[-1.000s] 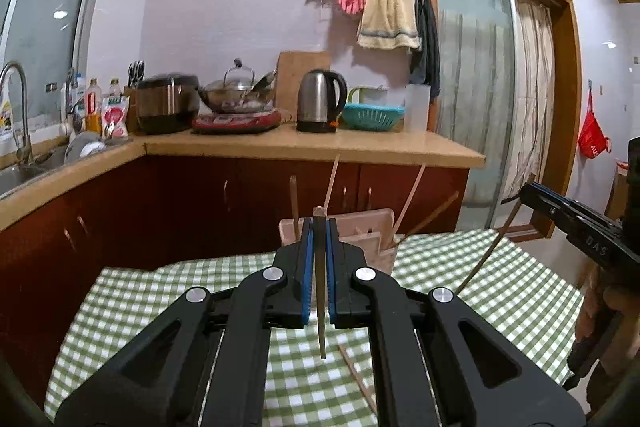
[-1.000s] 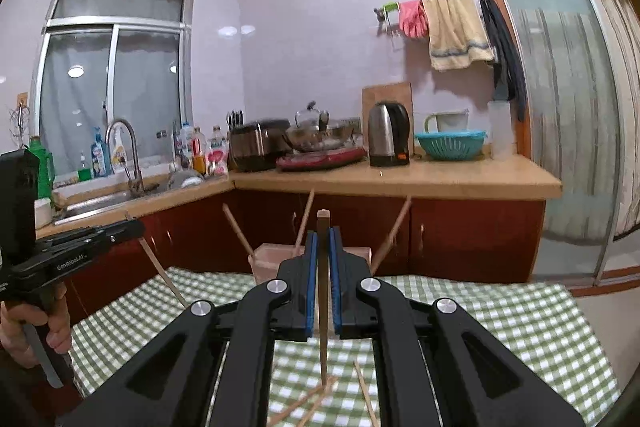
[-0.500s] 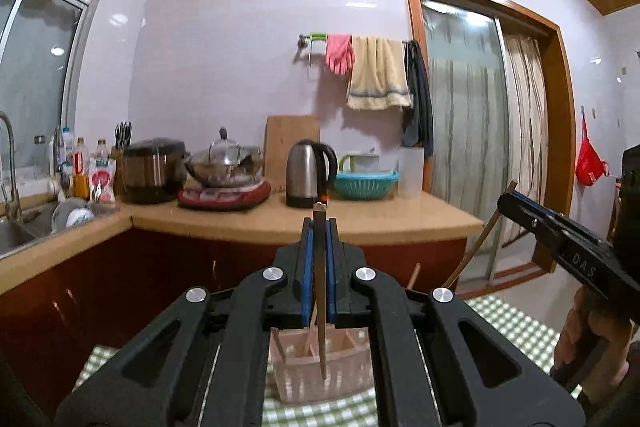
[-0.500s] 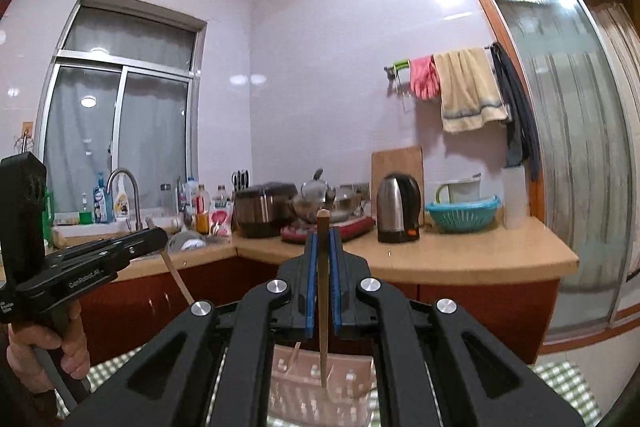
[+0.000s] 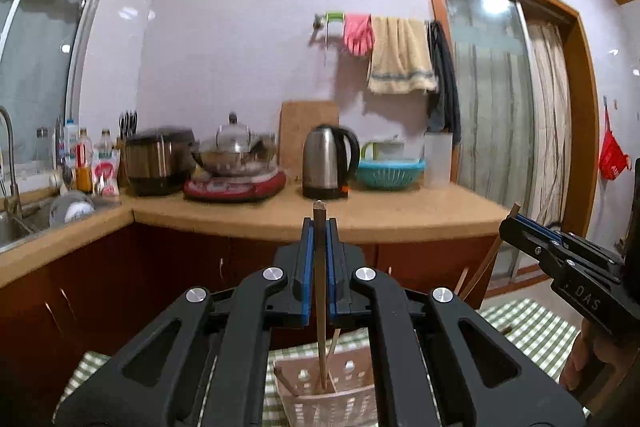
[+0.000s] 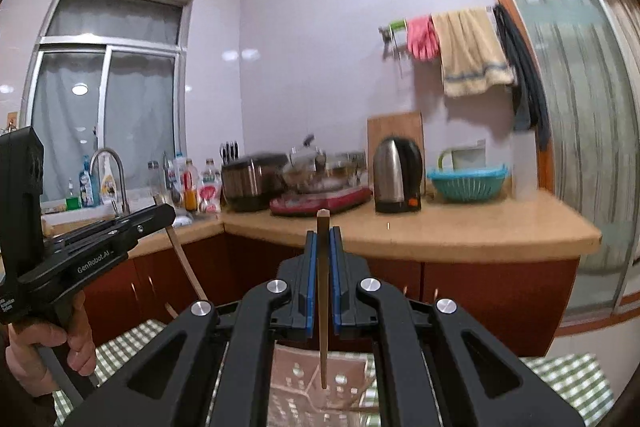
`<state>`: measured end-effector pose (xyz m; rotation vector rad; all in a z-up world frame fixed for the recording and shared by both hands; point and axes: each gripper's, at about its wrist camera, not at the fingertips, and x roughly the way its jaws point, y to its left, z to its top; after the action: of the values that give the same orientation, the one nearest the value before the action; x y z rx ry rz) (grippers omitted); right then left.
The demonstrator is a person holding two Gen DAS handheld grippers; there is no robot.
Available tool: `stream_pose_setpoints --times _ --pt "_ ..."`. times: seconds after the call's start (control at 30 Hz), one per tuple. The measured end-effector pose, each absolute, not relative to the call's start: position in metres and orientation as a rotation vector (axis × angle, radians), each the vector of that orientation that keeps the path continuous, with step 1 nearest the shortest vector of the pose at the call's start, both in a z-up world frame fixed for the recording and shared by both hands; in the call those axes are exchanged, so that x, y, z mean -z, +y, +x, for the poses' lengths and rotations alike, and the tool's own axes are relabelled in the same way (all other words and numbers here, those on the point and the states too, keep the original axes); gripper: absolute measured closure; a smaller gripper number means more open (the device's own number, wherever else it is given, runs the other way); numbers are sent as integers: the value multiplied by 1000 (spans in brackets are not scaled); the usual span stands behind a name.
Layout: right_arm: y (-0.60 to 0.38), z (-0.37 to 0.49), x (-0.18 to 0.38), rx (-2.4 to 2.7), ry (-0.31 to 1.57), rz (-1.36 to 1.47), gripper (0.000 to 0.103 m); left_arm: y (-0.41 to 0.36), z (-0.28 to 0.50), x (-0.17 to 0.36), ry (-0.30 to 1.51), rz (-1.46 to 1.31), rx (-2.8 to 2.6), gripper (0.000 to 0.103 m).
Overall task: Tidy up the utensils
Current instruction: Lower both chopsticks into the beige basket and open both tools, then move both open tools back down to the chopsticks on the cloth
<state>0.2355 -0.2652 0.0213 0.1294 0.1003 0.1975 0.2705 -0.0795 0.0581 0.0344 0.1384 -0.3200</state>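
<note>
Wooden chopstick [image 5: 319, 291] upright between each gripper's clenched jaws — left [image 5: 319, 227], right [image 6: 323, 231] — above pink basket [image 5: 344, 387].

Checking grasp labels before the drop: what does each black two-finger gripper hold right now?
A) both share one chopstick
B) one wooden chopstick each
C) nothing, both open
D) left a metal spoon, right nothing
B: the left gripper is shut on a wooden chopstick and the right gripper on another chopstick, both above the pale perforated plastic utensil basket.
</note>
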Motion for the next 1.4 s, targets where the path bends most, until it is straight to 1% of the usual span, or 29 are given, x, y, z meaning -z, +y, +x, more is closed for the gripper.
stream_pose_setpoints --times 0.3,0.4,0.5,0.57,0.6,0.63,0.67,0.7,0.73,0.77,0.8,0.9,0.97,1.1,1.4 --pt "-262 254 20 -197 213 138 96 -80 294 -6 262 61 313 97" --pt "-261 256 26 -197 236 136 96 -80 295 3 282 66 311 96" --pt "-262 257 27 -192 248 132 96 -81 294 7 289 73 311 94" --pt "-262 257 27 -188 250 129 96 -80 293 8 292 74 312 84" --pt "-263 257 27 -186 249 129 96 -80 292 7 290 70 309 72" --pt "-263 256 26 -182 249 126 93 -78 291 7 287 65 307 65" --pt "-264 255 25 -178 248 125 86 -77 289 6 283 60 308 64" --pt "-264 255 25 -175 246 125 81 -78 289 6 282 60 308 63" --pt "-265 253 24 -169 241 124 74 -77 287 5 281 61 308 60" --pt "-265 251 23 -164 237 119 71 -77 286 4 279 61 308 57" --pt "-266 249 22 -160 235 114 70 -76 284 3 275 59 307 52" --pt "-268 242 19 -151 229 106 65 -73 274 -1 264 55 307 44" --pt "-270 236 17 -143 223 104 62 -71 267 -3 255 56 304 43" --pt "-273 217 12 -137 207 100 61 -66 248 -7 247 43 303 39" --pt "-274 170 9 -125 202 95 61 -53 204 -4 256 23 294 37"
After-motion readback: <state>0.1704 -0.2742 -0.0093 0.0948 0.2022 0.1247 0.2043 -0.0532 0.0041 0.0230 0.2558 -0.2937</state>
